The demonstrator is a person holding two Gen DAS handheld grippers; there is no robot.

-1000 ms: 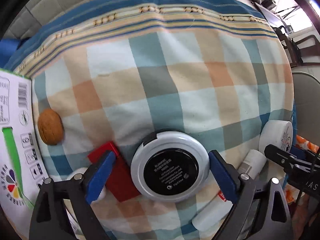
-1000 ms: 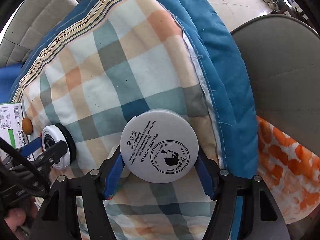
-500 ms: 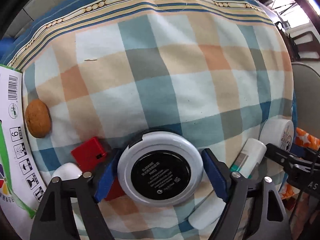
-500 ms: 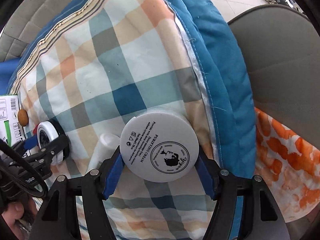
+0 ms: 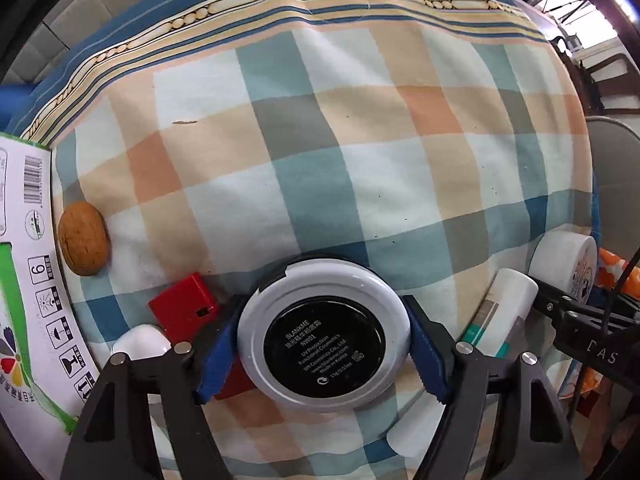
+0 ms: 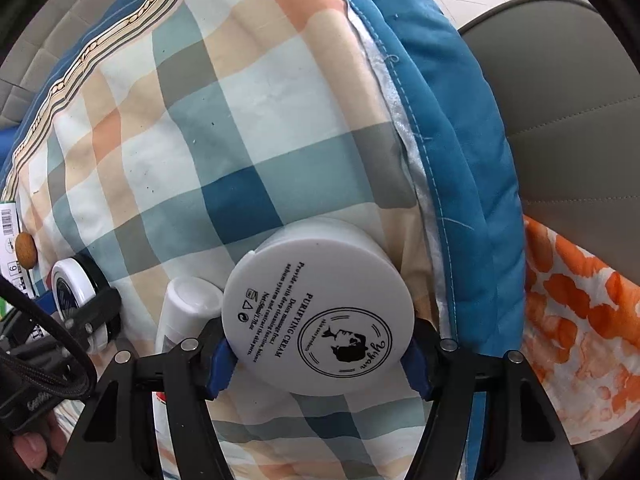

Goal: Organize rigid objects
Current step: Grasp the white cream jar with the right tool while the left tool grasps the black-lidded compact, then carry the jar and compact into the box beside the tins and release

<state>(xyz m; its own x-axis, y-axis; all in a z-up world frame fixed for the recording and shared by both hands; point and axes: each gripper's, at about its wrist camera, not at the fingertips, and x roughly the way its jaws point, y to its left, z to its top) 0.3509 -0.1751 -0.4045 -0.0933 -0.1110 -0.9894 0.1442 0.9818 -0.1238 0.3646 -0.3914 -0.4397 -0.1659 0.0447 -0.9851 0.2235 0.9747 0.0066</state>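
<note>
1. Checked cloth (image 5: 320, 184) in blue, peach and white is covering the surface, with a solid blue border running along its edge.
2. Blue-padded jaws of the left gripper (image 5: 320, 356) are closing around a round compact (image 5: 324, 338); the pads are sitting right at its white rim, and whether they are pressing yet is hard to tell.
3. Writing on the compact's black centre is reading "BLANKME", "NW01", "UV Protection", "Functional Cosmetics Co., Ltd." and "Made in Korea".
4. Just beside the compact on one side, a red box (image 5: 182, 306) and a white rounded thing (image 5: 140, 342) are lying partly under the gripper's finger.
5. On the other side a white tube (image 5: 502, 316) with a teal band is lying against the cloth; its lettering is too small to read.
6. A walnut (image 5: 83, 238) is resting near a white carton (image 5: 28, 288) printed with a barcode, handling symbols and a "6".
7. The right gripper (image 6: 318, 358) is clamping a white jar (image 6: 318, 316) at half spread, its pads touching both sides of the lid.
8. The jar's lid is reading "PURIFYING CREAM", "Detox massage frost" and "skin care products" around a black emblem.
9. The jar is sitting near the cloth's blue edge, touching the tube's cap.
</note>
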